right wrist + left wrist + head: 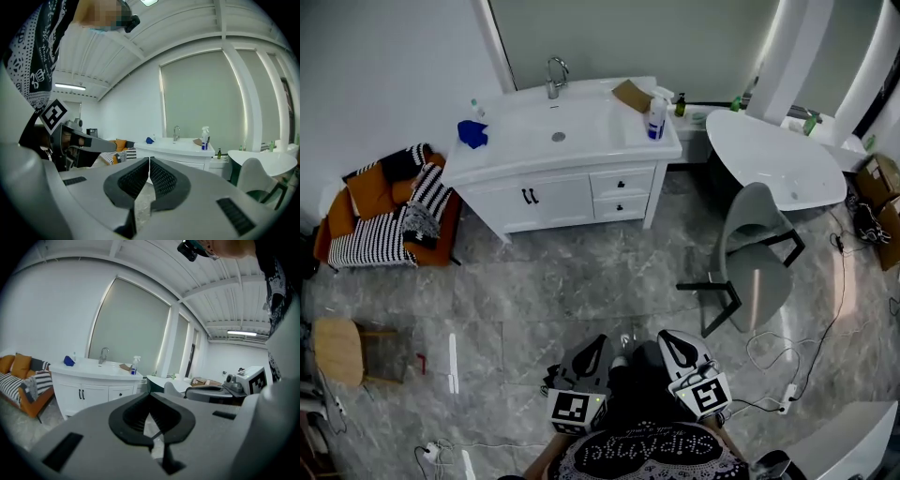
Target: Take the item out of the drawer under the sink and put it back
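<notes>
No sight of the item itself: probably shut away inside one of the two small white drawers with dark knobs, stacked at the right end of the white vanity cabinet, below the oval white sink basin. Both drawer fronts flush and closed, so by the look of it nothing taken out yet.

On the counter above: curved chrome faucet, white spray bottle with blue label, crumpled blue cloth.

Well apart from the cabinet, across bare grey marble floor and low by the body: grey left gripper and grey right gripper, side by side, aimed toward the vanity. Each closed tip to tip, nothing between the pads. Likely carried shut for the walk over, with no knob within reach.

Judged stage: approach, with the drawer pull to come. Off to the right, clear of a straight path: grey shell chair with dark legs.
</notes>
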The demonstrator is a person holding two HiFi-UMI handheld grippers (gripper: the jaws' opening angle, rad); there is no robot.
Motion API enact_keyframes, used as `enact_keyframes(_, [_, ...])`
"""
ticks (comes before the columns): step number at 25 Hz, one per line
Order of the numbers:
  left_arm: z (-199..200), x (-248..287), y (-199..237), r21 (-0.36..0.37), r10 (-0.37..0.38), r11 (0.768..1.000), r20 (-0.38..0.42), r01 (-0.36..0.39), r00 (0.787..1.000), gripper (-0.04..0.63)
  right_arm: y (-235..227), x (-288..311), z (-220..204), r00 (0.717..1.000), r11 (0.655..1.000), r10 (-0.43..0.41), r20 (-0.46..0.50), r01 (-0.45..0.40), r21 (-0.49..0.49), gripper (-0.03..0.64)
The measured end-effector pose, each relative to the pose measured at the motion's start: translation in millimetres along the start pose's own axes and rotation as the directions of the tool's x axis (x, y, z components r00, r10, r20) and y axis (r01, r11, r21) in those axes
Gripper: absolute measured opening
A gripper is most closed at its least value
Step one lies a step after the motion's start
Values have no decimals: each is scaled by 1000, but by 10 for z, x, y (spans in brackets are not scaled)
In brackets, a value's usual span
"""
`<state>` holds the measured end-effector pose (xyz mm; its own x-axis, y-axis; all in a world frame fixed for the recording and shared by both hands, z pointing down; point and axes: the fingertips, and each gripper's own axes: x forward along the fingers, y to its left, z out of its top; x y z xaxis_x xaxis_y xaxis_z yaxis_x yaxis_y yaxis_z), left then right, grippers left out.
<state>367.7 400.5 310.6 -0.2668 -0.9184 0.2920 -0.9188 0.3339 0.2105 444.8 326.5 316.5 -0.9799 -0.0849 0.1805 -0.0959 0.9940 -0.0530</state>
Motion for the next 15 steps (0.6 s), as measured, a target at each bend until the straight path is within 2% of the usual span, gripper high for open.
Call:
enact_keyframes(4, [11,119,64,6,21,1000,-9,-21,1000,5,-99,138,12,1000,1000,20,-6,-20,19,20])
enact_keyframes(8, [136,393,71,-23,33,999,-8,-34,999,5,-378,285,38,999,999,34,-8,-34,26,20])
enact_keyframes(12, [373,757,89,-26,47,999,30,-46,998,5,-748,473,161,999,998,37,4,-37,50,20])
enact_keyframes(15, [527,1039,39,-27,37,999,60,-35,998,5,-1000,608,177,997,995,75,17,-76,66,20])
